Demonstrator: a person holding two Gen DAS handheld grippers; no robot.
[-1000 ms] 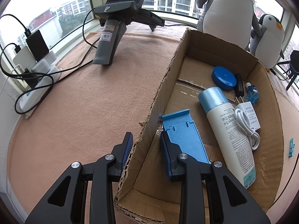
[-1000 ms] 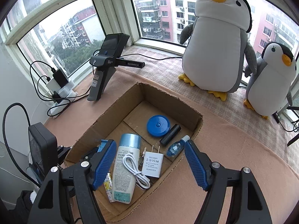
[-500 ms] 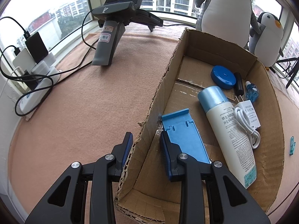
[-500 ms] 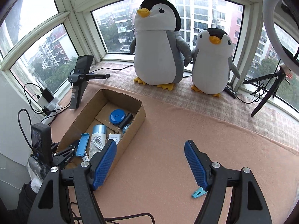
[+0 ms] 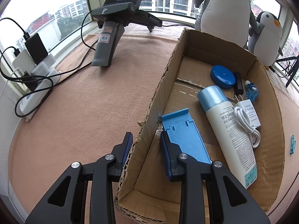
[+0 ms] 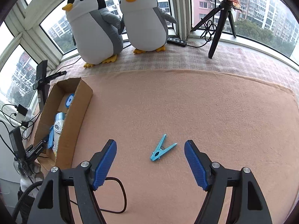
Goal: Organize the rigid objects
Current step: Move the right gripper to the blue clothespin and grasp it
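the left tongs (image 5: 145,147) straddle the near wall of the open brown cardboard box (image 5: 269,97), pads just apart from it, gripping nothing; the right tongs (image 6: 150,160) gape wide and empty, the light blue plastic clothespin (image 6: 161,148) on the peach felt counter (image 6: 205,112) at 12 o'clock between their pads

— How is the cardboard box (image 5: 214,54) finished?
— Matt, rough-torn corrugated board is seen.
— And the table cover (image 6: 186,108)?
— Fuzzy peach felt is shown, and the clothespin (image 6: 162,149) on it is smooth plastic.
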